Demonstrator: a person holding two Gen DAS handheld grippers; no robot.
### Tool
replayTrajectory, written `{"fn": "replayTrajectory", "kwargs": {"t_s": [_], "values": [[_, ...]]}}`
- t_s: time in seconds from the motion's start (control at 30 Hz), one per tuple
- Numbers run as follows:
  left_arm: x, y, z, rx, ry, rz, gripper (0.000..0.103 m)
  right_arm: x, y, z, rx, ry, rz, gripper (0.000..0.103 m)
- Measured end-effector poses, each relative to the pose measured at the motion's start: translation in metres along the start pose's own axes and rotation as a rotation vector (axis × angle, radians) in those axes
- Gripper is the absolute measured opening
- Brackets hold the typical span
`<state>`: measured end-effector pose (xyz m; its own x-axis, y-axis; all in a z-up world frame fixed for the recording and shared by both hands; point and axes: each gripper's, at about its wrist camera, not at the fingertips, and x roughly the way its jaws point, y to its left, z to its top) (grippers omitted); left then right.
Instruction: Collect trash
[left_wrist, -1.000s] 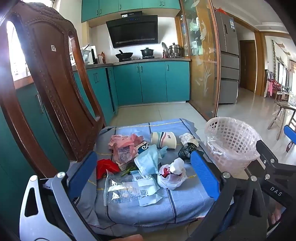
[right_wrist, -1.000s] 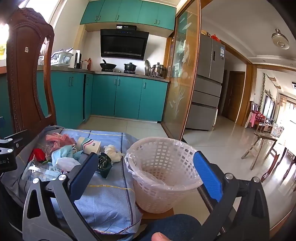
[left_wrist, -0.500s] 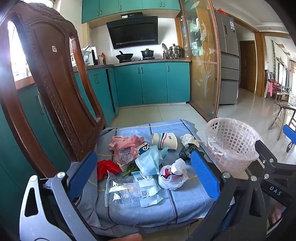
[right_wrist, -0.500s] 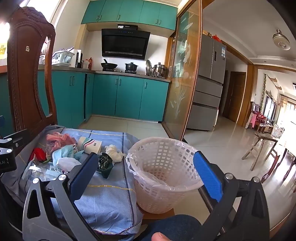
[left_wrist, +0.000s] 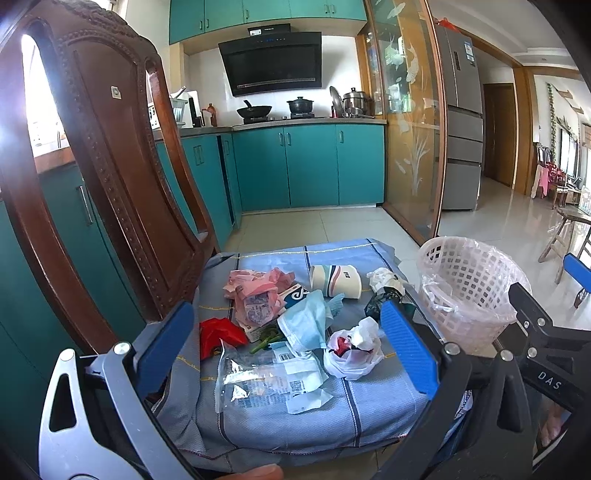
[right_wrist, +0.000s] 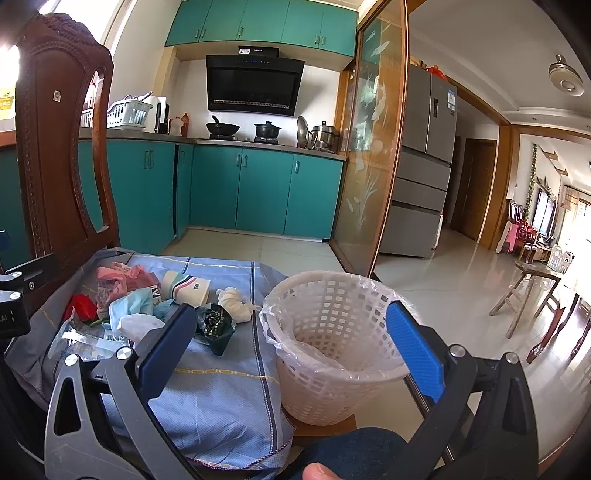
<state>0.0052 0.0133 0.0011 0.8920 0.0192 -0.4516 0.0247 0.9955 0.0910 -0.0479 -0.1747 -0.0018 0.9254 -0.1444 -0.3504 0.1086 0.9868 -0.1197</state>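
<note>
Trash lies on a blue cloth (left_wrist: 369, 406) over a chair seat: a clear plastic wrapper (left_wrist: 266, 380), a white bag with red inside (left_wrist: 352, 349), a blue face mask (left_wrist: 304, 323), pink wrappers (left_wrist: 255, 295), a red scrap (left_wrist: 216, 332), a striped paper cup (left_wrist: 334, 281), a white tissue wad (left_wrist: 382, 277) and a dark green packet (right_wrist: 216, 325). A white lined basket (right_wrist: 332, 350) stands at the seat's right. My left gripper (left_wrist: 286, 349) is open above the pile's near side. My right gripper (right_wrist: 291, 350) is open, empty, near the basket.
The carved wooden chair back (left_wrist: 110, 166) rises on the left. Teal kitchen cabinets (left_wrist: 295, 166) and a glass partition (left_wrist: 406, 129) stand behind. Tiled floor (right_wrist: 443, 277) opens to the right, with a wooden stool (right_wrist: 528, 295) farther off. A knee in jeans (right_wrist: 351, 454) shows below.
Both grippers drifted very slightly; the view barely shifted. Nothing was picked up or moved.
</note>
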Motion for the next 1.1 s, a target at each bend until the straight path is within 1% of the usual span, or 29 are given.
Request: {"fn": "replayTrajectory", "kwargs": {"t_s": [1.1], "values": [[0.0027,0.0003,-0.0037,0.000,0.008,-0.004,0.101,0.0026,0.0075,0.0017,-0.010,0.005,0.008,0.100]]}}
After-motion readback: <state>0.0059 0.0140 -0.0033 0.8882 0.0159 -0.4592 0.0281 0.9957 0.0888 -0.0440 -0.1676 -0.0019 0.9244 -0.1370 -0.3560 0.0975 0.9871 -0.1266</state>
